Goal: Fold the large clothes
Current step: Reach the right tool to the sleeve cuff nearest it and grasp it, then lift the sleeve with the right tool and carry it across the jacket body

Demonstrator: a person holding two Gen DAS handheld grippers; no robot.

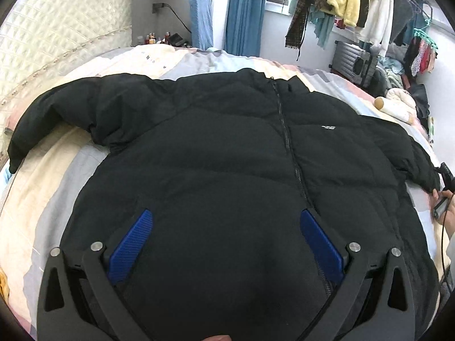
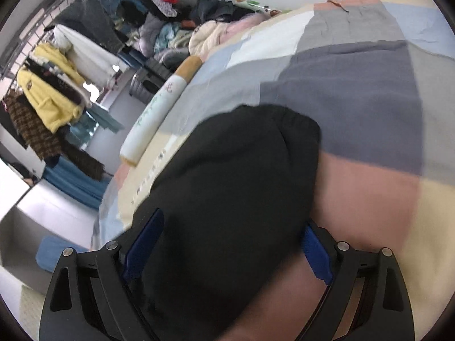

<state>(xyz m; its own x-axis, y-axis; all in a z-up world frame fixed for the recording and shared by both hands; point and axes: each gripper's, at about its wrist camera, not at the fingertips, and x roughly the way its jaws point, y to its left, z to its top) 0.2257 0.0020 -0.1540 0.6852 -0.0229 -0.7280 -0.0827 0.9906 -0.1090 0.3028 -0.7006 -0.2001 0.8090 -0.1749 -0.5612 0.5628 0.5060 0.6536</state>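
A black puffer jacket lies front up on the bed, zipper closed, both sleeves spread out. My left gripper is open, its blue pads wide apart above the jacket's lower hem. In the right wrist view the right sleeve's cuff end lies between the open fingers of my right gripper; the blue pads stand on either side of it. The right gripper also shows in the left wrist view, by the sleeve's cuff.
The bed has a pastel patchwork sheet. A quilted cream headboard stands at the far left. A clothes rack with hanging garments, a suitcase, a long bolster pillow and heaped clothes line the far side.
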